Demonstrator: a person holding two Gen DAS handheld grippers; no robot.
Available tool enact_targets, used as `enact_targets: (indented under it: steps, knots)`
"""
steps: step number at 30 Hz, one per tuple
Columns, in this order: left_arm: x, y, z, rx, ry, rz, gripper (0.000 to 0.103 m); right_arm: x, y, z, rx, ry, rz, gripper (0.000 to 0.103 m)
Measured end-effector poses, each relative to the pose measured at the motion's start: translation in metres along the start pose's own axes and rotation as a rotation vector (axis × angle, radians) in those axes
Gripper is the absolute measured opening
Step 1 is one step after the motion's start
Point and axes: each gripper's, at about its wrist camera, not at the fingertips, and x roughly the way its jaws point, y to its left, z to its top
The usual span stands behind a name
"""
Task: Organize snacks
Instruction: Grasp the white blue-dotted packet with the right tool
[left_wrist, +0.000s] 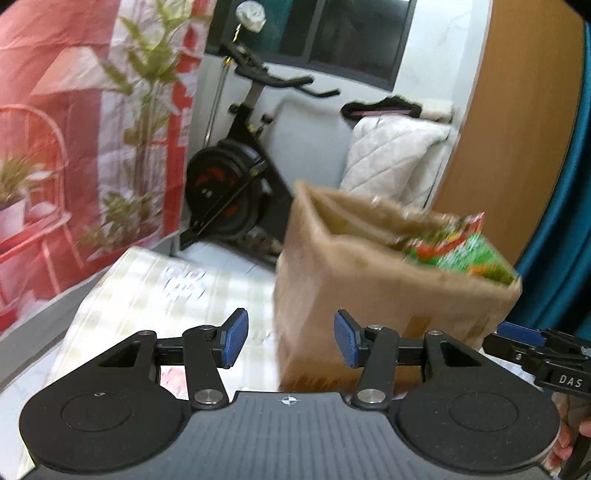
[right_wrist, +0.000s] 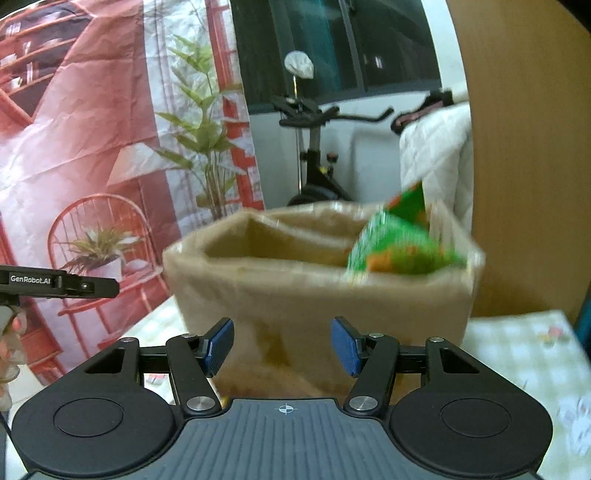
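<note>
Both grippers, left (left_wrist: 291, 341) and right (right_wrist: 282, 346), gape empty; green snack packet (right_wrist: 399, 247) sits upper-right in the box (right_wrist: 321, 291); next, probably fetch another.

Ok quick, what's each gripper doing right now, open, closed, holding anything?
Left gripper: open, holding nothing, facing the cardboard box.
Right gripper: open, holding nothing; the green snack bag sits in the box.

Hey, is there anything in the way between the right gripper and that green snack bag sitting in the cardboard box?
Partly. The right gripper is open and empty, low in front of the cardboard box. The box's near wall stands between it and the green snack bag, which pokes above the rim at the right end. From above, nothing visible covers the bag.
</note>
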Motion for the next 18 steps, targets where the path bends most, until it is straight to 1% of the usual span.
enact_targets:
  steps: [4, 9, 12, 15, 18]
  knots:
    - [0.005, 0.012, -0.016, 0.012, 0.045, 0.045, 0.054, 0.014, 0.004, -0.032, 0.018, 0.085, -0.006, 0.055]
    - [0.025, 0.022, -0.029, 0.031, 0.084, 0.079, 0.054, 0.049, 0.008, -0.063, 0.004, 0.221, -0.047, 0.055]
    - [0.037, 0.030, -0.037, 0.020, 0.121, 0.080, 0.057, 0.069, 0.008, -0.074, 0.007, 0.280, -0.081, 0.055]
    - [0.048, 0.037, -0.043, 0.020, 0.153, 0.089, 0.058, 0.084, 0.010, -0.080, 0.016, 0.322, -0.089, 0.058]
    - [0.058, 0.043, -0.047, 0.017, 0.182, 0.080, 0.058, 0.096, 0.016, -0.086, -0.018, 0.353, -0.092, 0.060]
